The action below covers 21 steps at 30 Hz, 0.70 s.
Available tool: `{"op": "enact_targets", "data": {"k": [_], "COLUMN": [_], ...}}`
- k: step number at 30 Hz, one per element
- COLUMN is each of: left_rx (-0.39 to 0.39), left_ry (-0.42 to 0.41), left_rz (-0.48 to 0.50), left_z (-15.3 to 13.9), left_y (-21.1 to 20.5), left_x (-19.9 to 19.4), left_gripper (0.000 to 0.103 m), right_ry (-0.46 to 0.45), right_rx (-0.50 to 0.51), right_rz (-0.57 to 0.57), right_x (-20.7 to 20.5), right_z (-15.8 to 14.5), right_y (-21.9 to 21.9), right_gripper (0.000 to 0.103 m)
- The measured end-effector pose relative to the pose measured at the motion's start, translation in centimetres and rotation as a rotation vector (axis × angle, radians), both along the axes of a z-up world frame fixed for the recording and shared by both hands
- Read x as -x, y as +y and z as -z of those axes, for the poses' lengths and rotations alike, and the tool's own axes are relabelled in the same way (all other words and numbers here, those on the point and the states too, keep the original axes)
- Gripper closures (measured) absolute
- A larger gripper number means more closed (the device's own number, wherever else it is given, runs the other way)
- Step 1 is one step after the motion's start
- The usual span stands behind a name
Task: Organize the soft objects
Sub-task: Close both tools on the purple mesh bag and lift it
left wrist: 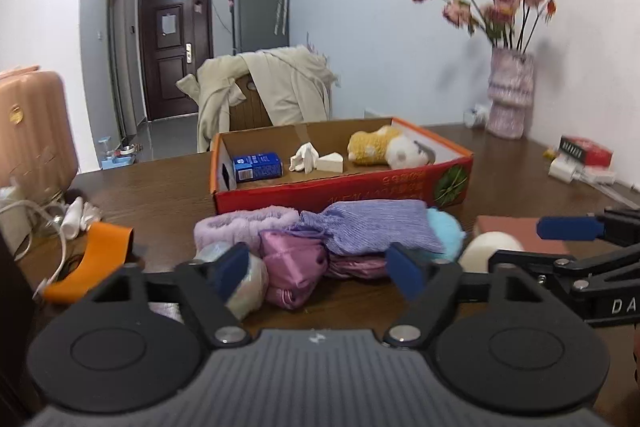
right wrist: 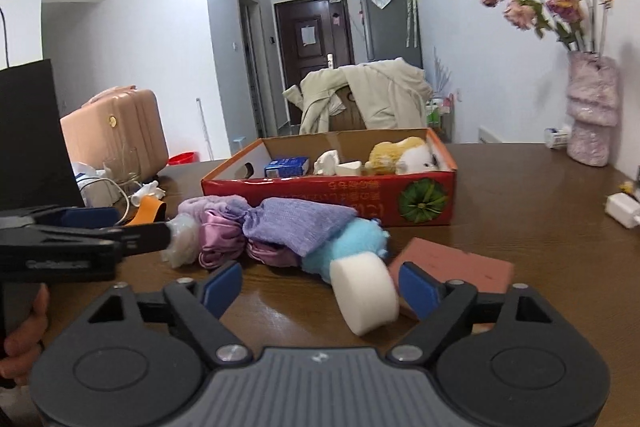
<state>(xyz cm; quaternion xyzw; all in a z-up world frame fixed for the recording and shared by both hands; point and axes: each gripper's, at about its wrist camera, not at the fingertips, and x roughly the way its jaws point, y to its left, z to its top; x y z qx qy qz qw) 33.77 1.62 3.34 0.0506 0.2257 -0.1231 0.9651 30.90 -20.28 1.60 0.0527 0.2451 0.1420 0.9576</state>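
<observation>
A heap of soft things lies on the brown table before a red cardboard box point(left wrist: 304, 191): a purple knit cloth point(left wrist: 372, 227), a lilac fluffy towel point(left wrist: 240, 225), a pink satin pouch point(left wrist: 294, 267), a blue fluffy toy point(right wrist: 352, 243) and a pearly ball point(right wrist: 182, 241). My left gripper point(left wrist: 320, 273) is open, its jaws on either side of the satin pouch, the left finger against the pearly ball. My right gripper point(right wrist: 320, 289) is open around a white foam roll point(right wrist: 366, 293), which lies close to its right pad. A pink block point(right wrist: 460, 263) lies just behind.
The box holds a yellow-white plush toy point(left wrist: 380, 147), a blue carton point(left wrist: 258, 167) and white pieces. An orange strap point(left wrist: 100, 251) and cables lie at the left. A vase of flowers point(left wrist: 510, 95) and a white charger point(right wrist: 622, 211) stand at the right. A coat-draped chair point(right wrist: 360, 99) is behind.
</observation>
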Motion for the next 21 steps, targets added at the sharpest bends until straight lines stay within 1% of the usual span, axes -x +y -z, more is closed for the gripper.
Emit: {"op": "enact_targets", "data": {"k": [1,3,5,6,9,10,13,14,15,16,17,18,19,20,21], "left_rx": [-0.008,-0.026,-0.047,-0.056,-0.085,-0.087,-0.075,-0.068,-0.064,-0.065,-0.064,-0.051,-0.035,-0.028,-0.027], "left_ry": [0.004,0.009,0.01,0.011,0.017,0.021,0.056,0.073,0.089,0.09,0.092,0.095,0.092,0.086,0.078], "left_rz": [0.006,0.023,0.038,0.045,0.061,0.068,0.093,0.097,0.099,0.097,0.096,0.097,0.095,0.094,0.104], "left_z": [0.1,0.4,0.6,0.7,1.1,1.2,1.7,2.0,2.3,2.5,2.7,2.7,2.7,2.6,2.3], "left_y": [-0.1,-0.6,-1.2,-1.4,-2.0,-2.1,-2.4,-2.4,-2.3,-2.3,-2.3,-2.1,-1.9,-1.8,-1.7], "left_x": [-0.8,-2.5,-4.1,-4.7,-6.7,-7.2,-8.4,-8.7,-8.9,-8.9,-9.0,-9.1,-9.1,-8.9,-8.7], "left_gripper": [0.031,0.035,0.036,0.038,0.041,0.042,0.049,0.052,0.061,0.067,0.076,0.081,0.086,0.093,0.094], "right_ry": [-0.003,0.008,0.027,0.029,0.037,0.042,0.058,0.064,0.072,0.072,0.069,0.071,0.073,0.071,0.075], "right_rx": [-0.005,-0.012,-0.022,-0.029,-0.053,-0.063,-0.092,-0.097,-0.103,-0.106,-0.11,-0.114,-0.116,-0.115,-0.111], "right_rz": [-0.01,-0.017,-0.012,-0.012,-0.001,0.001,-0.003,-0.006,-0.01,-0.009,-0.01,-0.013,-0.011,-0.011,-0.015], "right_x": [-0.9,-2.9,-4.8,-5.6,-7.7,-8.1,-8.9,-8.9,-9.1,-9.1,-9.1,-9.1,-9.2,-9.3,-9.3], "right_z": [0.2,0.7,1.0,1.2,1.7,1.9,2.8,3.0,3.3,3.4,3.5,3.6,3.7,3.8,3.9], "right_y": [0.4,1.0,1.4,1.6,1.8,1.8,1.5,1.3,1.2,1.1,1.0,1.0,1.0,0.9,1.0], "right_gripper": [0.019,0.026,0.035,0.035,0.042,0.045,0.05,0.053,0.055,0.058,0.064,0.068,0.074,0.081,0.085]}}
